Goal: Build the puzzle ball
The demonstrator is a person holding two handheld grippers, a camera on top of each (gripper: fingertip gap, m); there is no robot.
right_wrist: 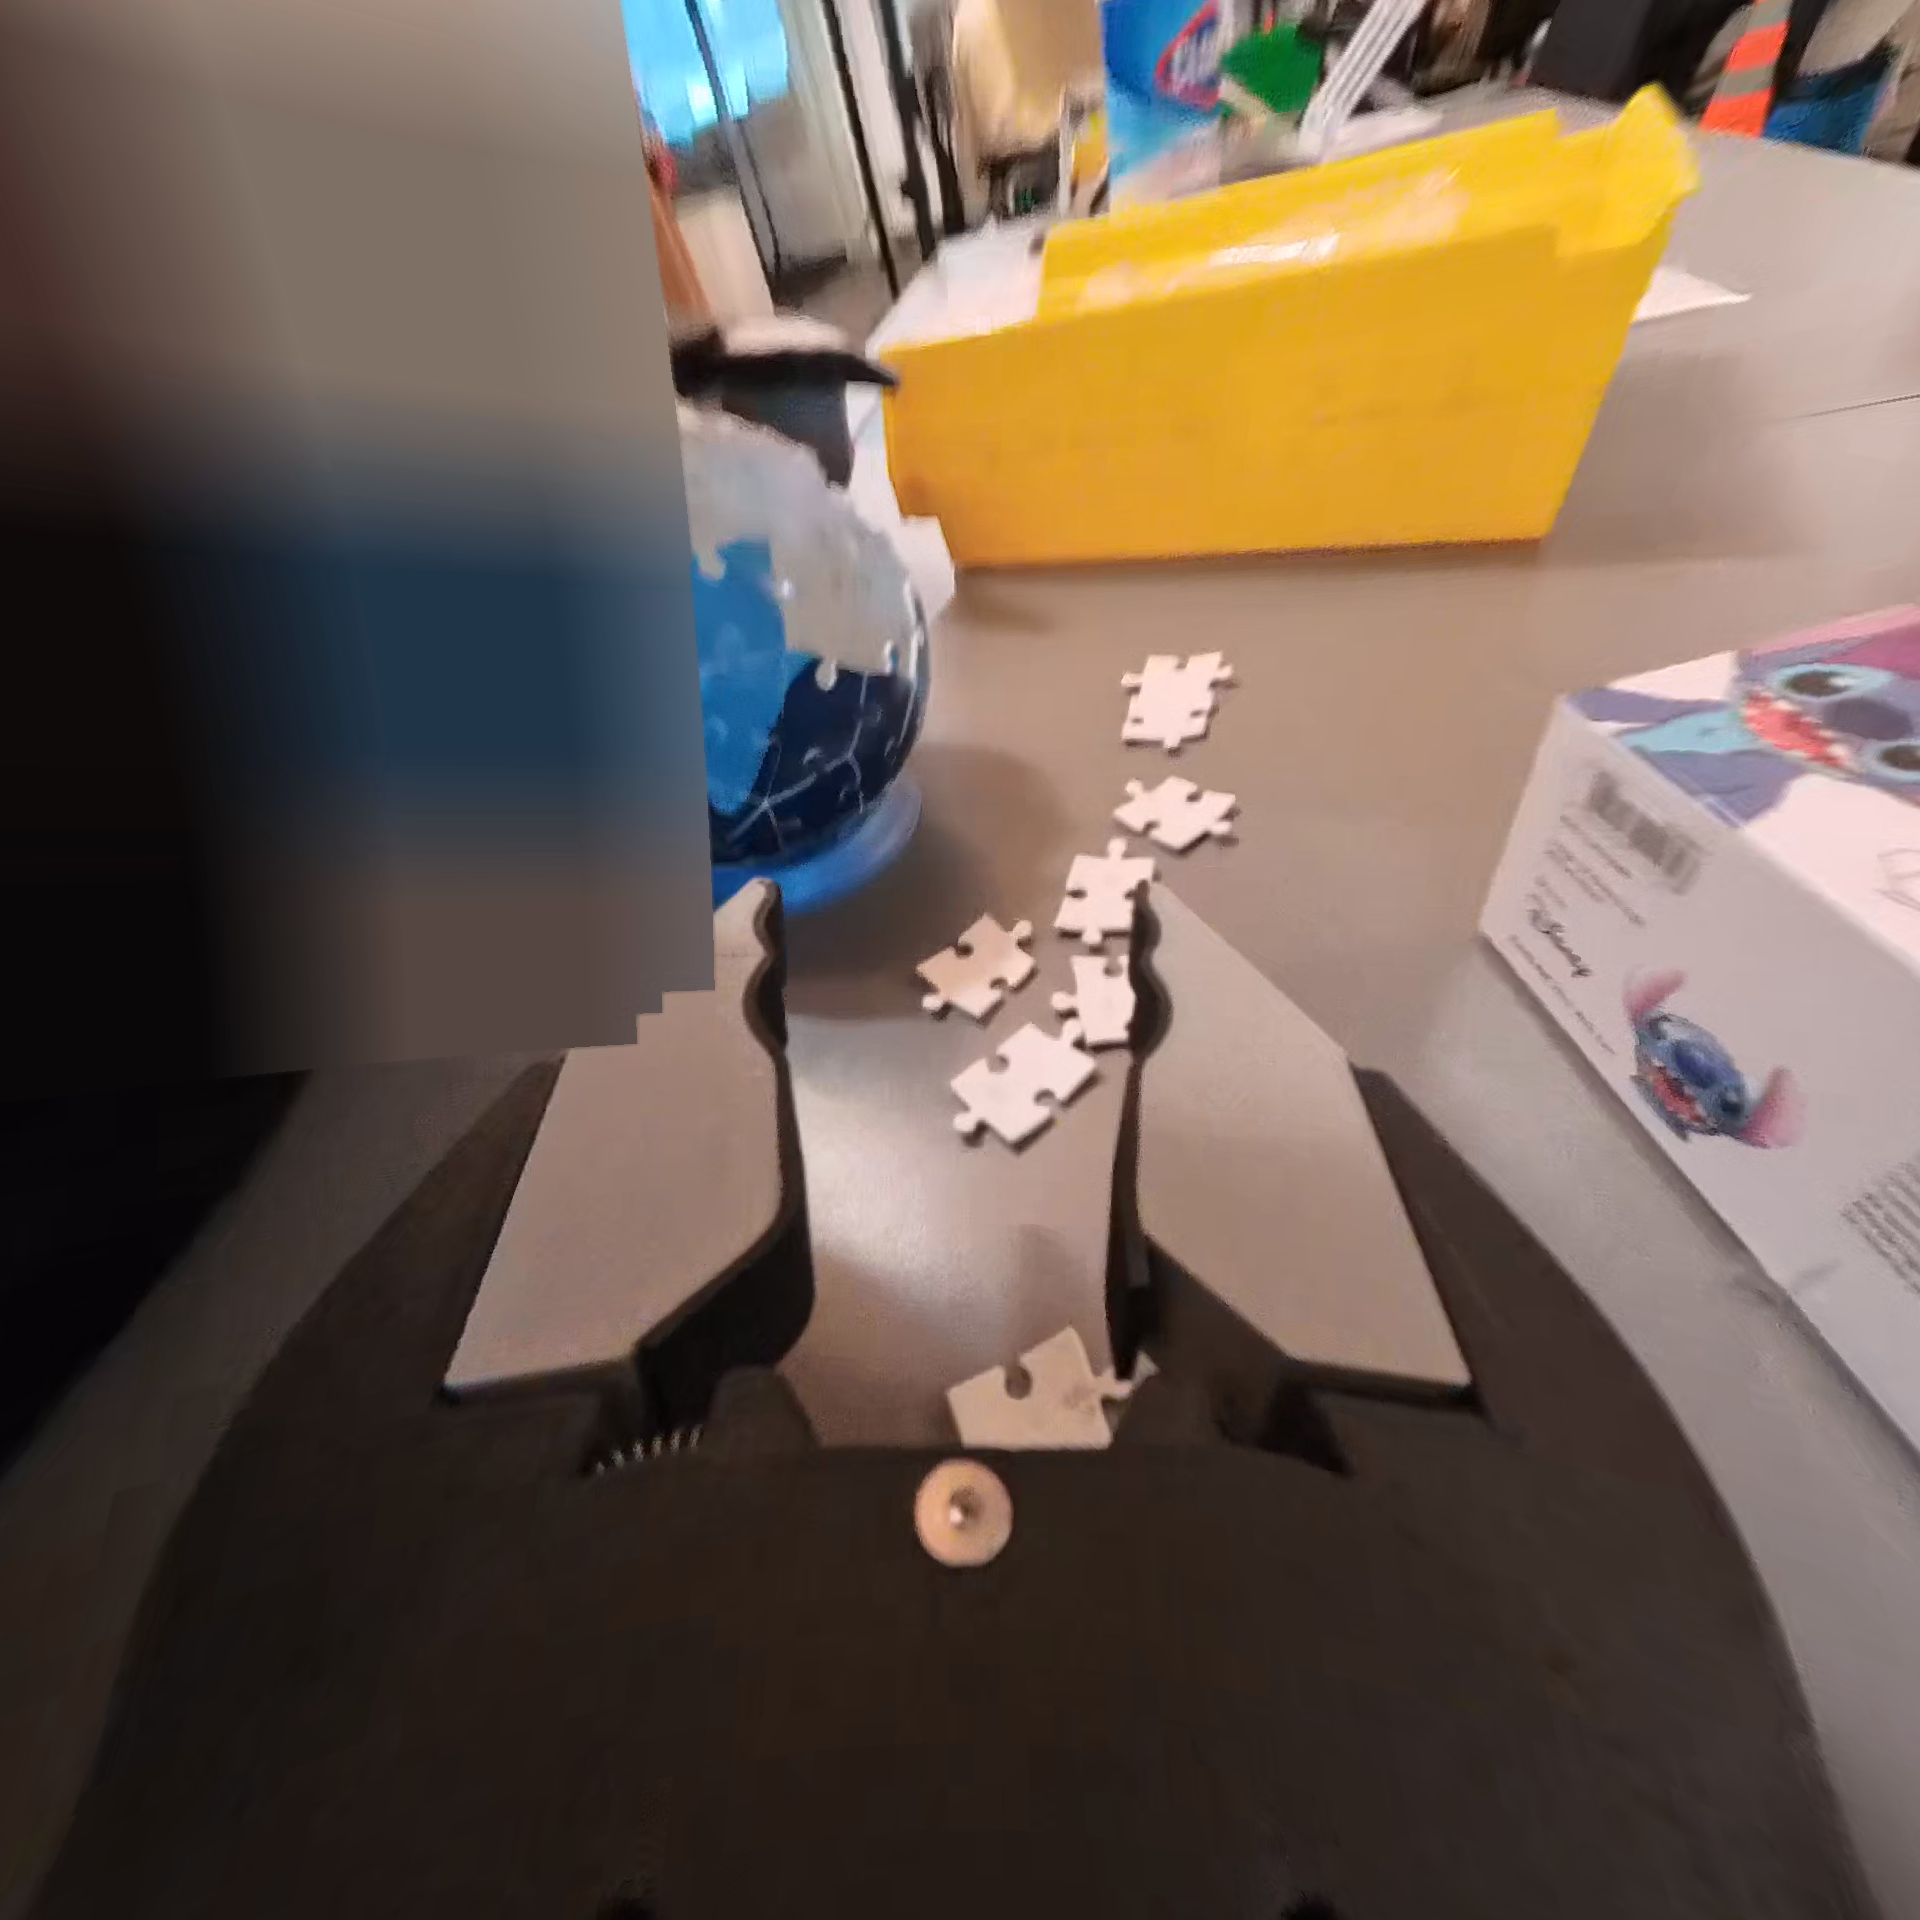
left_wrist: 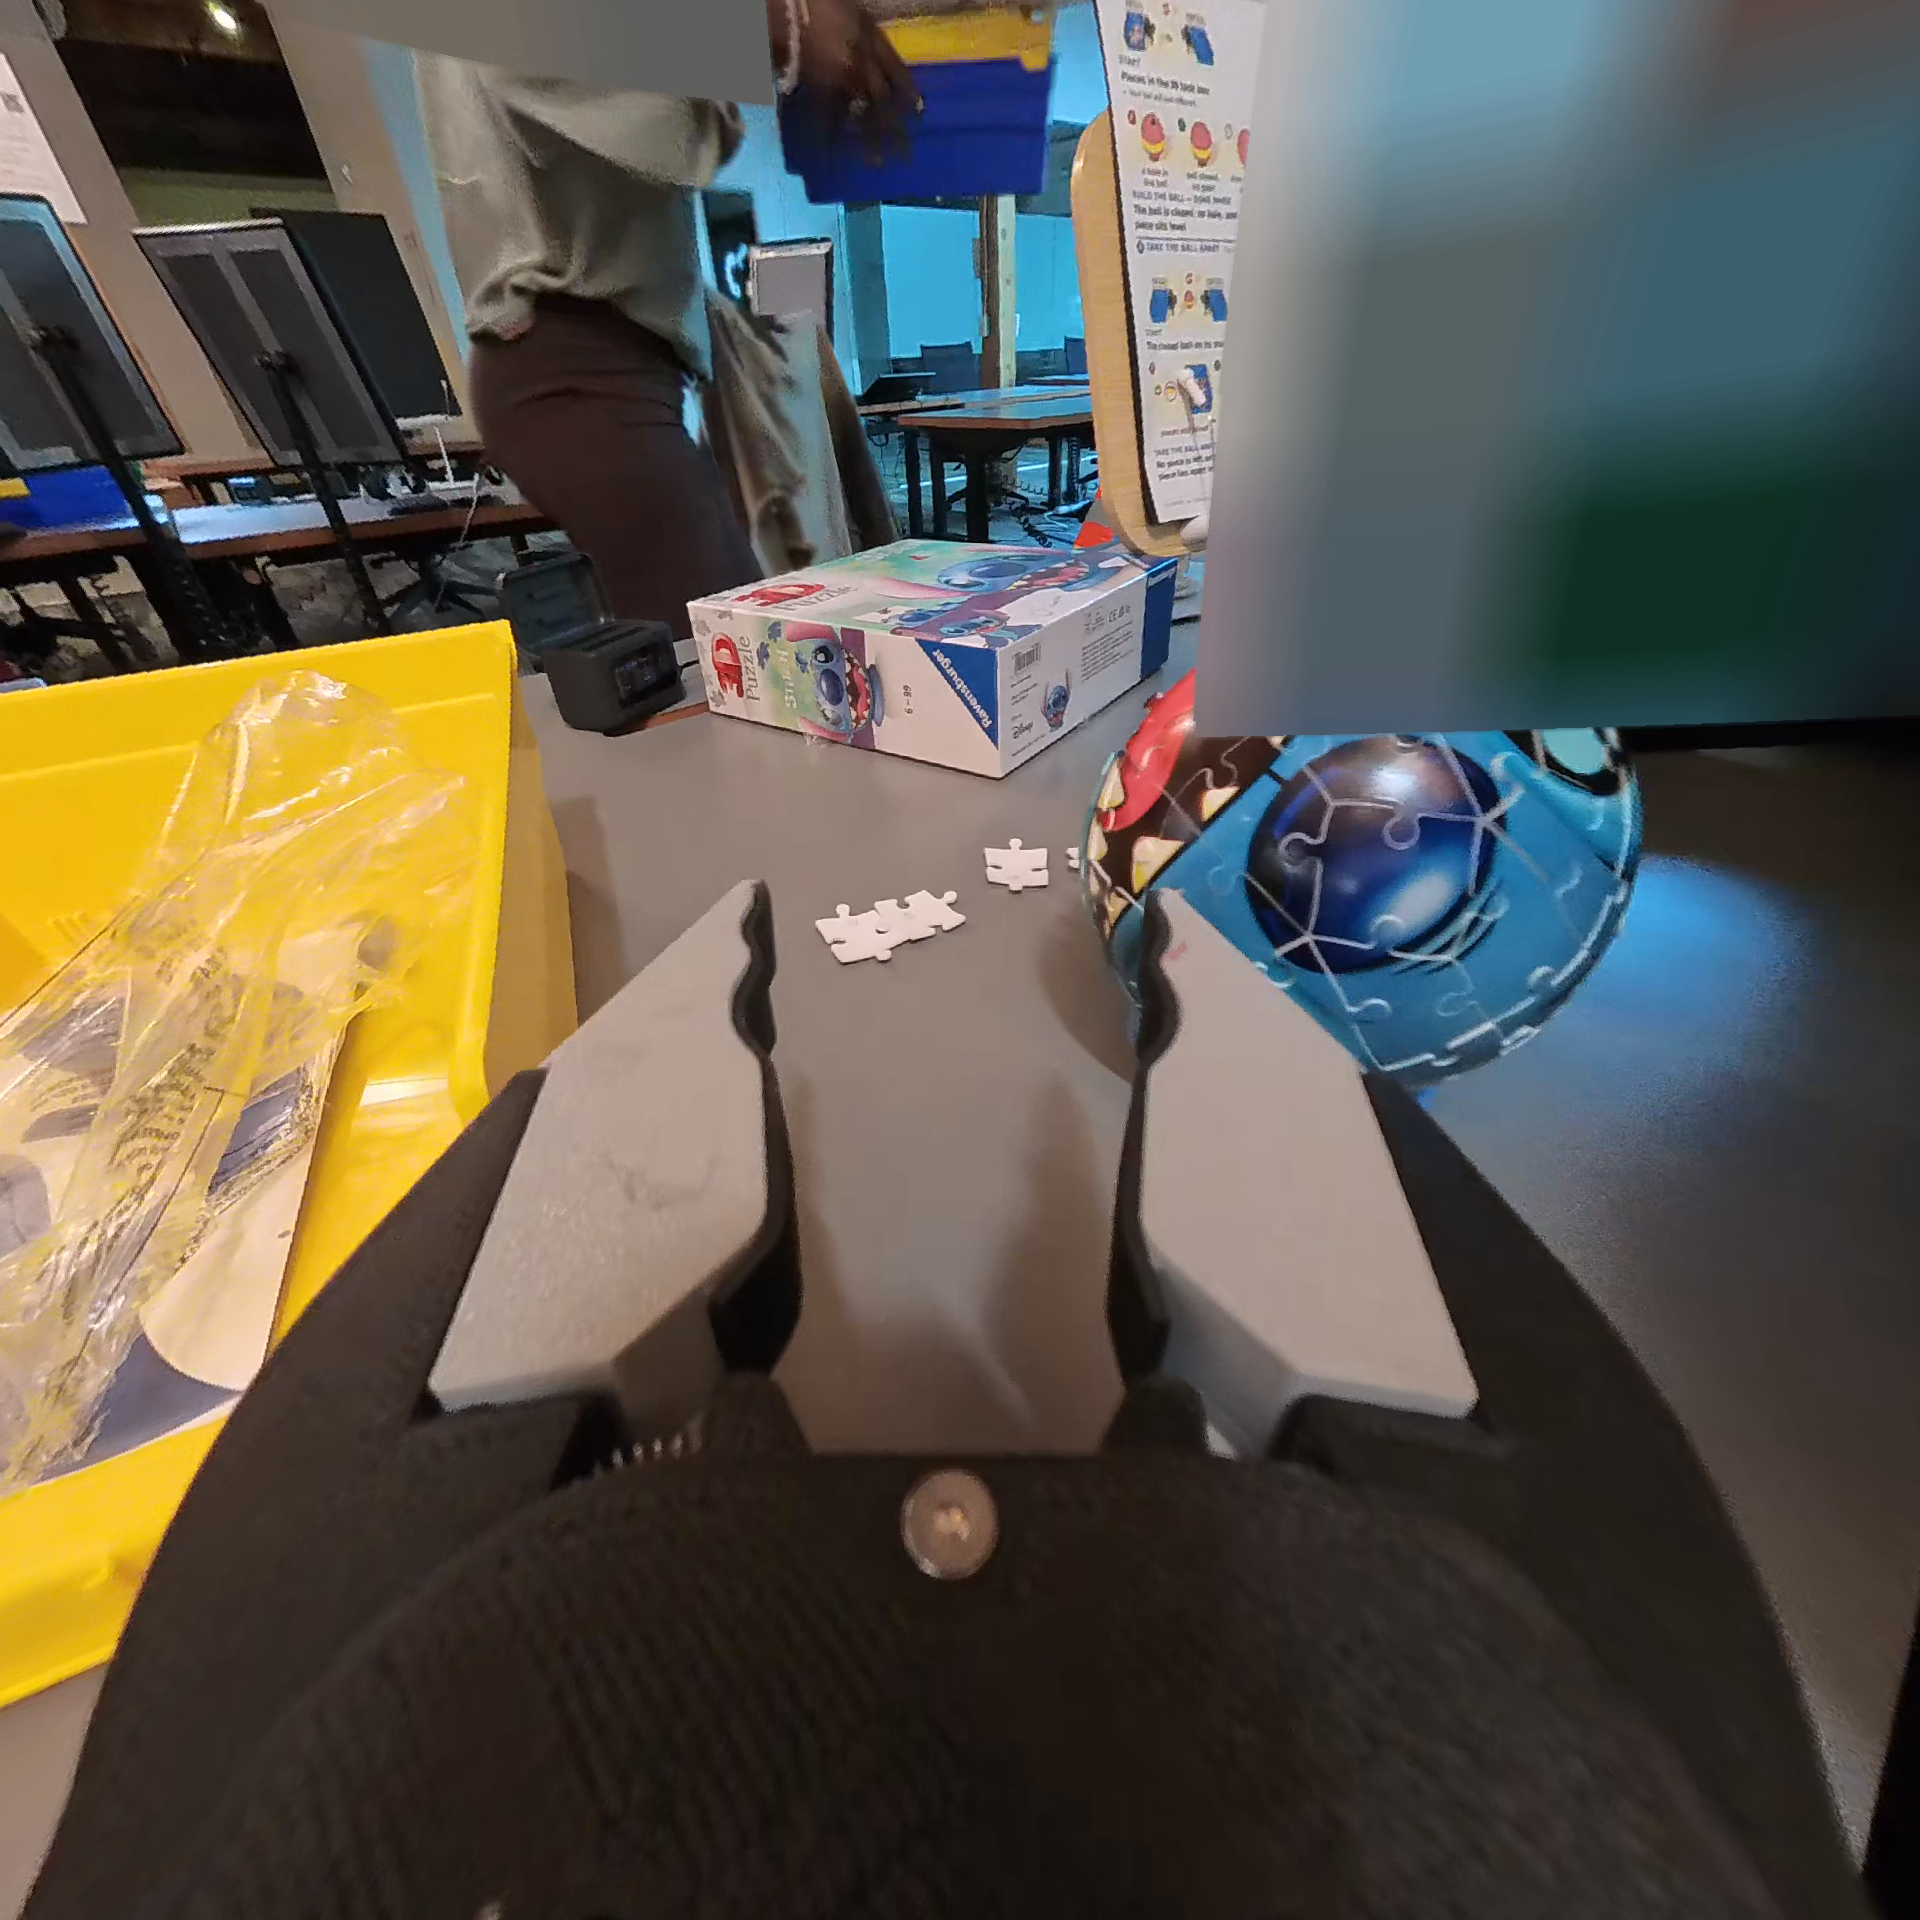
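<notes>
Both tongs stand wide apart and hold nothing. The right tongs hover low over a scatter of loose pieces lying white side up on the grey tabletop, with one more piece lying far back between the fingers, near the hinge; whether it rests on the tabletop or on the tongs I cannot tell. The left tongs point across bare tabletop toward two joined pieces and a single piece, with the puzzle ball just beside the right-hand fingertip. The ball is mostly built, blue with a red mouth, and in the right view it sits on a blue ring stand with an opening in its upper part, partly hidden by a blur patch. Farther out are a yellow bin holding a clear plastic bag, and the puzzle box. The step looks like picking a piece: I would take one lying clear of its neighbours, pinch it by its edges with the fingertips so the tabs stay free, and let the left tongs steady the ball, since it may roll off its stand when pressed.
</notes>
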